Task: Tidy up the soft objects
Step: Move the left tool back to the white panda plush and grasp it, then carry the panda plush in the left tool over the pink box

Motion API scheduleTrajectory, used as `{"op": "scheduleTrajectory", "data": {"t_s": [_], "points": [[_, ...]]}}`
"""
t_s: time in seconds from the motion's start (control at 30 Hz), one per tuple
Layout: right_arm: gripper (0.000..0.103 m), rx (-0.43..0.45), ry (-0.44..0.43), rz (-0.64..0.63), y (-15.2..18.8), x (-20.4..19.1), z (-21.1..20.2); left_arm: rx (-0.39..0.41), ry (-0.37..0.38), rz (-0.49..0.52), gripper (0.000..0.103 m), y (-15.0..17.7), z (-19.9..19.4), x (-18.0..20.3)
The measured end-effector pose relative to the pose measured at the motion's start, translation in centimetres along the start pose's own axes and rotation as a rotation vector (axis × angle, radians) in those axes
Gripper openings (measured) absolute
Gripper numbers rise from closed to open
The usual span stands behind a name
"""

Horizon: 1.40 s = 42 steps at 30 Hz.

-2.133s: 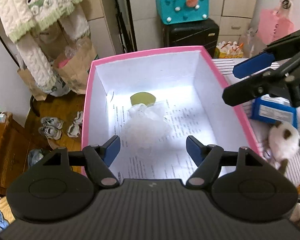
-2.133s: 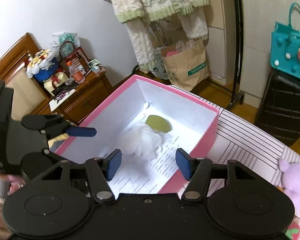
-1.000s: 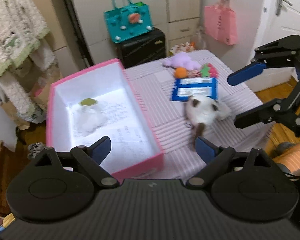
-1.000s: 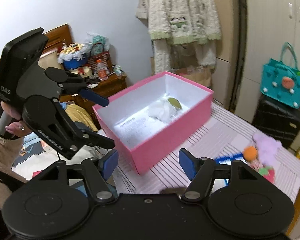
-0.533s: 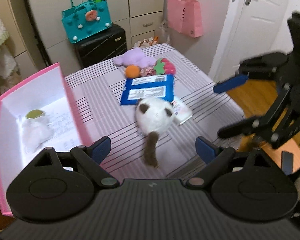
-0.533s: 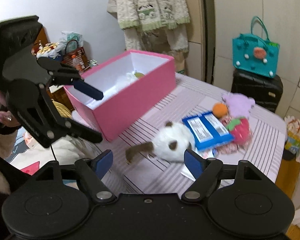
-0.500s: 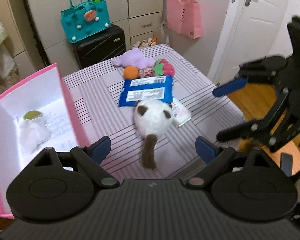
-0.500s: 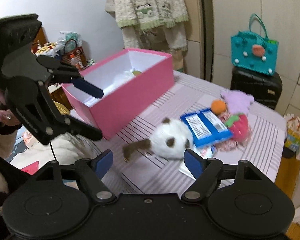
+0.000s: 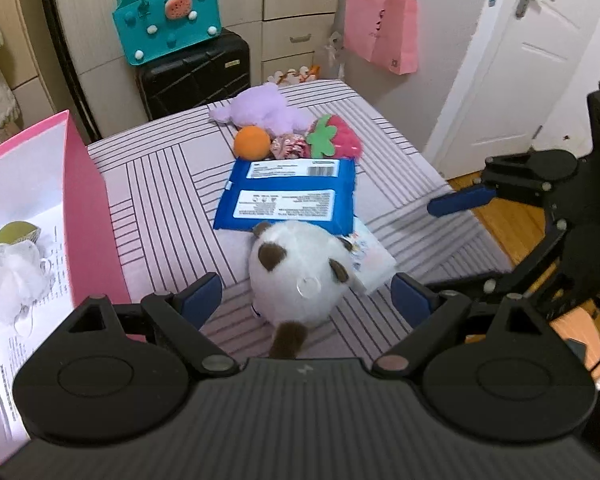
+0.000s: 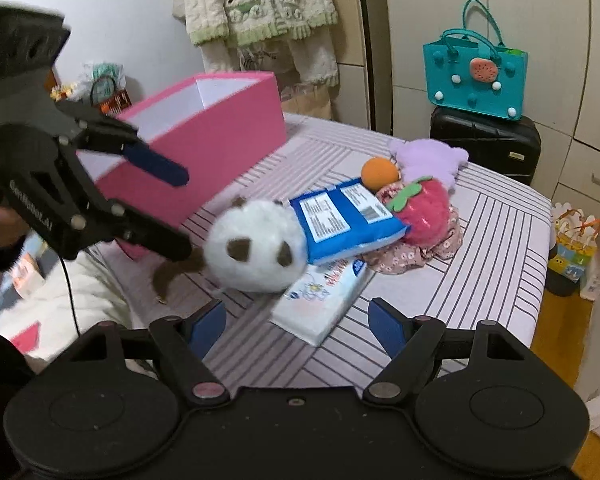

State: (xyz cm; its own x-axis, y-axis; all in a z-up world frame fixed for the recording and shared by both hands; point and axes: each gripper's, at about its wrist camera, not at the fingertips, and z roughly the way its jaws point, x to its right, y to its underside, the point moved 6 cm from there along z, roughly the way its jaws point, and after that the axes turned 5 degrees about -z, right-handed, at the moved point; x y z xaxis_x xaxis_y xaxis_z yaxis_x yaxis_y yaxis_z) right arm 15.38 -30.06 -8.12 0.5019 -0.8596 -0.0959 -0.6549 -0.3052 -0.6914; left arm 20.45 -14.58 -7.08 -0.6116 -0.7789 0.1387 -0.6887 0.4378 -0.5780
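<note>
Two soft things, a white mesh pouf (image 9: pixel 14 266) and a green pad (image 9: pixel 17 232), lie in the pink cardboard box (image 9: pixel 85 200); beside it on the striped worktop (image 9: pixel 160 184) wait the round white-and-brown plush (image 9: pixel 300 276) and others, while I hold both left tongs (image 9: pixel 306 300) and right tongs (image 10: pixel 296 326) open and empty.

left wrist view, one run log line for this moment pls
left gripper: open, over white plush | right gripper: open, empty | pink box: holds white pouf

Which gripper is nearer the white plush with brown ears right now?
Left. The left gripper hangs open just above the white plush, its fingers straddling it. The right gripper, also open, sits farther back, over the tissue pack beside the plush.
</note>
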Motion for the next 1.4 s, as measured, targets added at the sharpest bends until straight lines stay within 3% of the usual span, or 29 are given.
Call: {"op": "scheduleTrajectory", "data": {"t_s": [0.27, 0.5, 0.6, 0.63, 0.8, 0.97, 1.4], "points": [[0.082, -0.031, 0.066, -0.103, 1.1, -0.2, 3.2, -0.004, -0.038, 0.032, 0.092, 0.0, 3.1, 0.2], [0.082, 0.006, 0.015, -0.163, 0.7, -1.8, 4.1, -0.044, -0.004, -0.028, 0.090, 0.3, 5.0, -0.3], [0.082, 0.027, -0.011, -0.203, 0.4, -2.8, 4.6, -0.065, 0.006, -0.063, 0.079, 0.5, 5.7, -0.7], [0.082, 0.035, -0.020, -0.218, 0.3, -3.2, 4.7, -0.083, 0.019, -0.082, 0.066, 0.7, 6.0, -0.9], [0.081, 0.065, -0.051, -0.206, -0.3, -3.8, 5.9, -0.121, 0.076, -0.151, 0.056, 1.5, 6.9, -1.2], [0.075, 0.088, 0.008, -0.228, -0.5, -4.4, 6.6, -0.113, 0.049, -0.141, 0.054, 1.9, 6.0, -1.1], [0.075, 0.120, 0.027, -0.269, -0.9, -7.4, 3.0, -0.103, 0.055, -0.111, 0.054, 2.8, 1.2, 0.3]]}}
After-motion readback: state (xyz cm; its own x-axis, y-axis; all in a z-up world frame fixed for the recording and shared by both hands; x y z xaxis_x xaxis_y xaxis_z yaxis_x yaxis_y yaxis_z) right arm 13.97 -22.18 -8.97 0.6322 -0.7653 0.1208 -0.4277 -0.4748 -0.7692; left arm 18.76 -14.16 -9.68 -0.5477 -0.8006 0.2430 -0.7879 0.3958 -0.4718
